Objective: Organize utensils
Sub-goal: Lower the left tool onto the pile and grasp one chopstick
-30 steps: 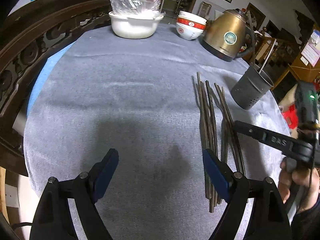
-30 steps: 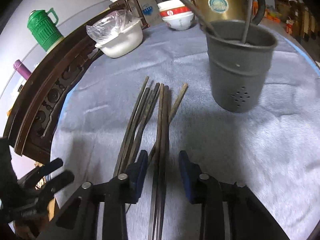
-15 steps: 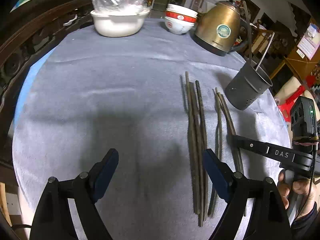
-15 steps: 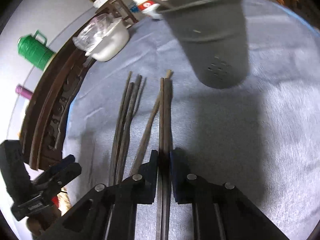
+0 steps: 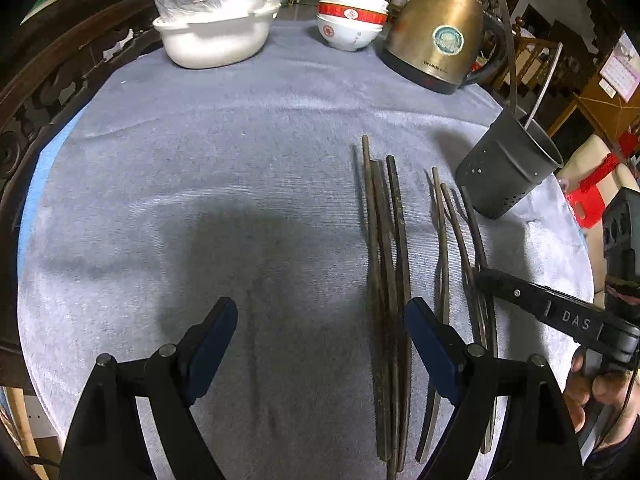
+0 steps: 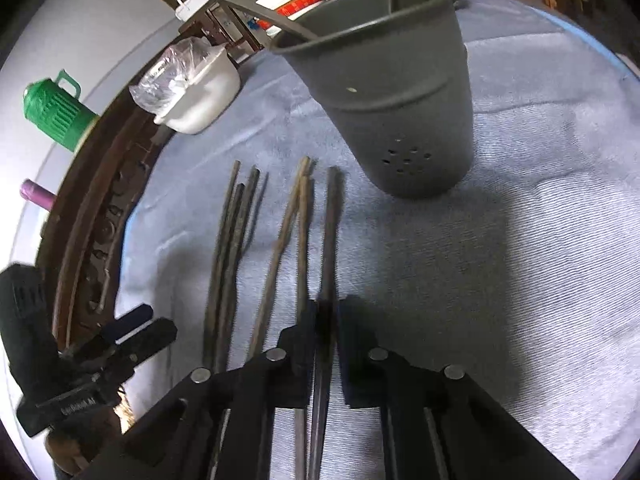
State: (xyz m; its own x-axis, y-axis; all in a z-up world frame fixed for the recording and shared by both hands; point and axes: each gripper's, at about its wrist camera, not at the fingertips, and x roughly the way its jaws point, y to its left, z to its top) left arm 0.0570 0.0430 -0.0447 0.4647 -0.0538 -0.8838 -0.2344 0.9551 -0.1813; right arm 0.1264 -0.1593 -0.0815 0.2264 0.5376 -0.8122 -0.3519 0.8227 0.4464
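A: Item one, chopsticks (image 6: 298, 240). Where do they stand against your right gripper (image 6: 325, 320)?

B: One dark chopstick (image 6: 330, 232) sits between its jaws, which have just been closing and now pinch it. It runs forward from the pads toward the holder (image 6: 400, 92), its far end lying on the cloth (image 6: 540, 220). Two more lie just to the left of the jaws, and a bundle (image 6: 230, 240) farther left.

A: Holder?

B: Ahead and slightly right of your right gripper, upright, with two long utensils already standing in it. I would judge those sorted; every chopstick on the cloth is outstanding.

A: Left gripper (image 5: 320, 340)?

B: Jaws wide apart, nothing between the pads. The bundle runs just inside its right finger (image 5: 430, 340), untouched.

A: Progress?

B: Early, by my reading: one chopstick gripped, not yet lifted clear, none of the loose ones delivered.
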